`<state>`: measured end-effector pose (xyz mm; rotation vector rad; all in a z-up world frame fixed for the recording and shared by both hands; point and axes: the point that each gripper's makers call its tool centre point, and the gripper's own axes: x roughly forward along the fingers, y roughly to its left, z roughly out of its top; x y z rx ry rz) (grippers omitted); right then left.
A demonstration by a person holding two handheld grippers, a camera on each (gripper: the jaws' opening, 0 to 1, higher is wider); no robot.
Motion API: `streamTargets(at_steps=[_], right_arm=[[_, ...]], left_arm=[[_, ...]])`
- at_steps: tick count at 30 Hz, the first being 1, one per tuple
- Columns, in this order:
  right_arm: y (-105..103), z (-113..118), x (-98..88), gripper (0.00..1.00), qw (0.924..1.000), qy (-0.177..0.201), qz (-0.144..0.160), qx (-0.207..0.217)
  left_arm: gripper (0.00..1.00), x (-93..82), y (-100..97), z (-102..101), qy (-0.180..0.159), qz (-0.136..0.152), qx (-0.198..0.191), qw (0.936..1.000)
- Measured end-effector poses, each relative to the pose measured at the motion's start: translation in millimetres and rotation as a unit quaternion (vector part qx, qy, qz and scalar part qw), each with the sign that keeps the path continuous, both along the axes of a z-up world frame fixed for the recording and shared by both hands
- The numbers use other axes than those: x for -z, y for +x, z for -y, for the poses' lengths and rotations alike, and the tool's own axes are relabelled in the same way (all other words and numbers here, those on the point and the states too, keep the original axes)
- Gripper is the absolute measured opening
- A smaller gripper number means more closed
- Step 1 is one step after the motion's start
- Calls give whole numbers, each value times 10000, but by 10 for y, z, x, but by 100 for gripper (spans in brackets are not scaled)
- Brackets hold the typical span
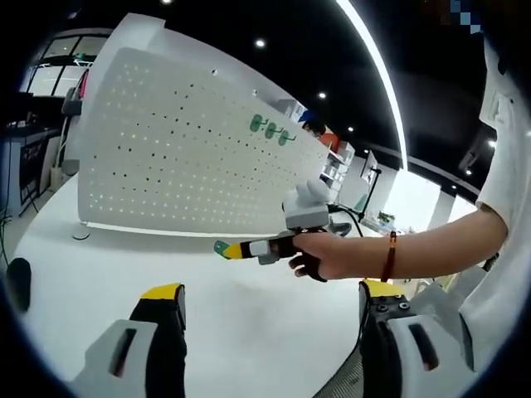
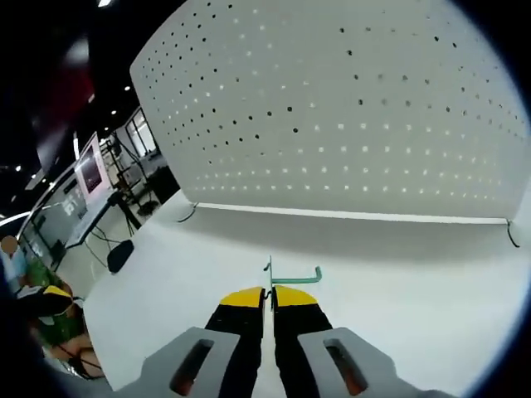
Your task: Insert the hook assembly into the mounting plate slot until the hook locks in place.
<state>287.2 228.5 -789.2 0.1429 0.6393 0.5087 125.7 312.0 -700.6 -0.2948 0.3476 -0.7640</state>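
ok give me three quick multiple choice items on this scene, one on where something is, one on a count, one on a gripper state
1. Where is the green hook?
A. between the right gripper's jaw tips
B. lying on the table
C. hung on the pegboard

2. How many green hooks already hang on the pegboard?
A. none
B. three
C. six

3. How is the left gripper?
A. shut
B. open
C. holding a hook

Key: 1 A, the hook sticks out from the closed yellow tips. 2 B, three hang near the board's upper edge. 3 B, its jaws stand wide apart, nothing between.

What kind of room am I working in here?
Probably an open lab or demo hall: a white pegboard stands on a white table, with ceiling strip lights, shelving and equipment stands behind.
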Motion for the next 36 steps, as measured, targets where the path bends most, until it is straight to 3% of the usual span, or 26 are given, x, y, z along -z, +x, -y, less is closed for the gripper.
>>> streamTargets(at_steps=[24,26,36], right_arm=[[-369,-58,-374,2,9982,557,181,-144],[-422,-92,-435,2,9964,823,160,-153],[-620,-54,-639,2,9918,1248,207,-164]], left_arm=[[87,-212,-153,5,-236,245,-31,9994],[87,-234,-170,9,-293,255,-42,9992],[85,-287,-251,36,-352,284,0,9990]])
